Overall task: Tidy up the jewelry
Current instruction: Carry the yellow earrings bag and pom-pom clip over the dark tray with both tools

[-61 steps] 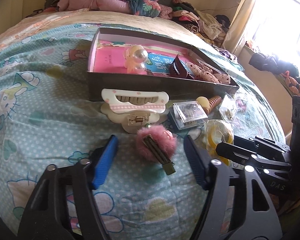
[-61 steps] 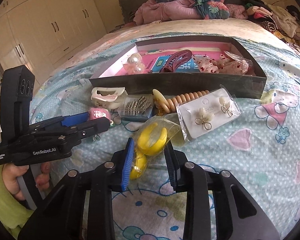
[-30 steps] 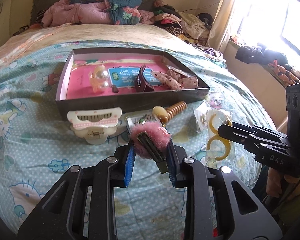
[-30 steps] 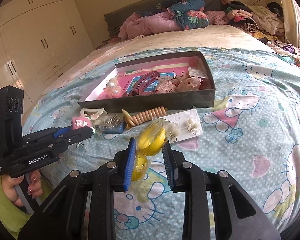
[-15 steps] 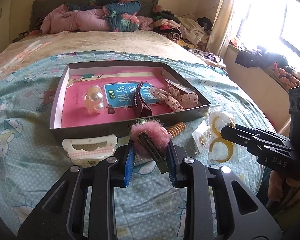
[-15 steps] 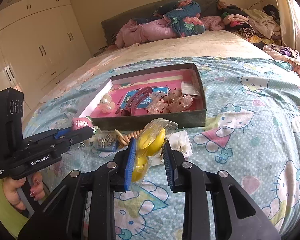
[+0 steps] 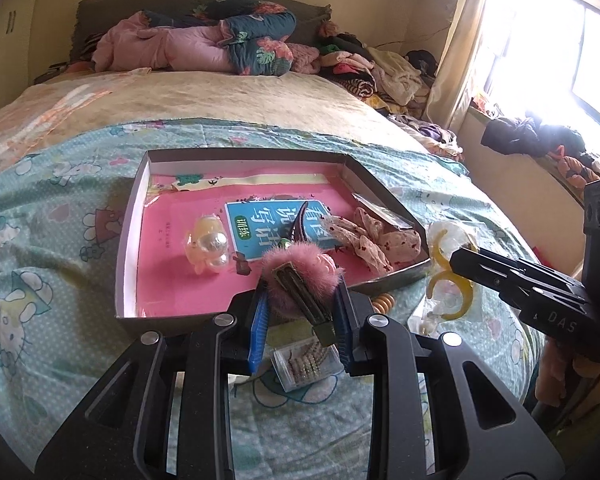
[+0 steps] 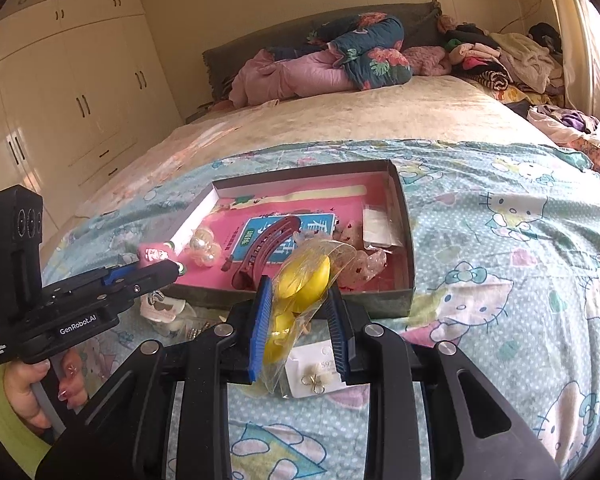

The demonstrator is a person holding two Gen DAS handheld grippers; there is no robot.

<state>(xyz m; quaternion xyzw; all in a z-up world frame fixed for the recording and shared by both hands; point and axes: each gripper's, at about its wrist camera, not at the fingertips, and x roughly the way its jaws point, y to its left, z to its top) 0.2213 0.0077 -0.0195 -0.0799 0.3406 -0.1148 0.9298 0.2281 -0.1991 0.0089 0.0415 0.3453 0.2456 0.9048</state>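
Clearly, a fluffy pink hair clip (image 7: 300,276) with a brass bar is clamped in the left gripper (image 7: 300,322) above the box's (image 7: 129,216) near wall; beside the box, yellow hoops in a clear bag (image 8: 300,280) are pinched by the right gripper (image 8: 298,322).

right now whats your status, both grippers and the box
Left gripper shut on pink fluffy clip. Right gripper shut on bagged yellow clips. Box open ahead, partly filled. Nothing blocking.

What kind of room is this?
Most likely a bedroom: a big bed with a cartoon-cat sheet, rolled quilts at its head, and tall wardrobe doors along the wall.
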